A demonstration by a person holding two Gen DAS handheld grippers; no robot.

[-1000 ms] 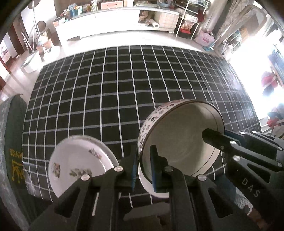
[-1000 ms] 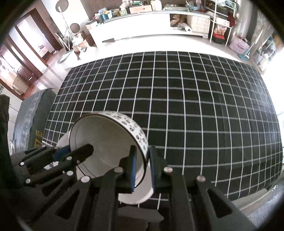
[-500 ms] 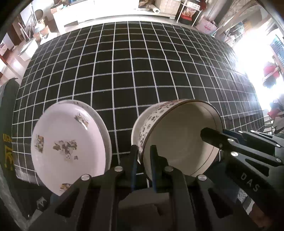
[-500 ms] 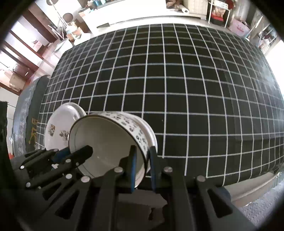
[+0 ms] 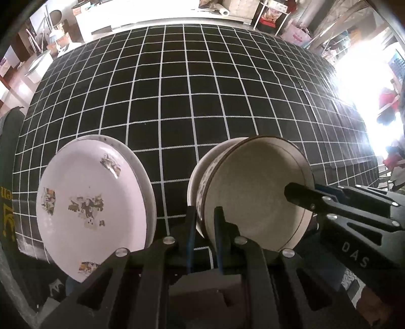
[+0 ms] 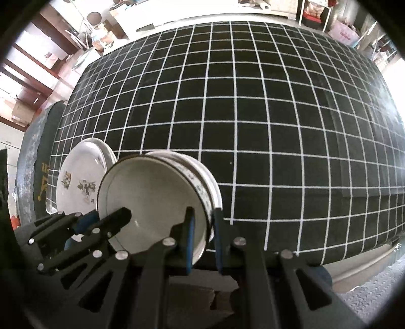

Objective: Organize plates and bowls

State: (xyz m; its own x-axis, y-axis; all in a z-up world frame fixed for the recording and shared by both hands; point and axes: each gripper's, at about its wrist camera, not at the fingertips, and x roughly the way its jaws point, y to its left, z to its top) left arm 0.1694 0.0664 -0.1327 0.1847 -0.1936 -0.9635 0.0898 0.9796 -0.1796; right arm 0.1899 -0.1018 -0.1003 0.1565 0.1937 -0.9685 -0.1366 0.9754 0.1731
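Observation:
A white bowl with a patterned outer band is held between both grippers by opposite sides of its rim. My left gripper is shut on the near-left rim. My right gripper is shut on the right rim of the bowl. The bowl sits low over a second white dish, whose rim shows around it; whether they touch I cannot tell. To the left lies a floral plate on top of another plate, also in the right wrist view.
A table in a black cloth with a white grid spreads out behind the dishes. Its front edge runs close by on the right. A dark cushioned seat with yellow lettering stands at the left. Shelves and a white counter line the far wall.
Both grippers have come down toward the table with the bowl still gripped. The floral plate and the dish under the bowl now look larger and closer.

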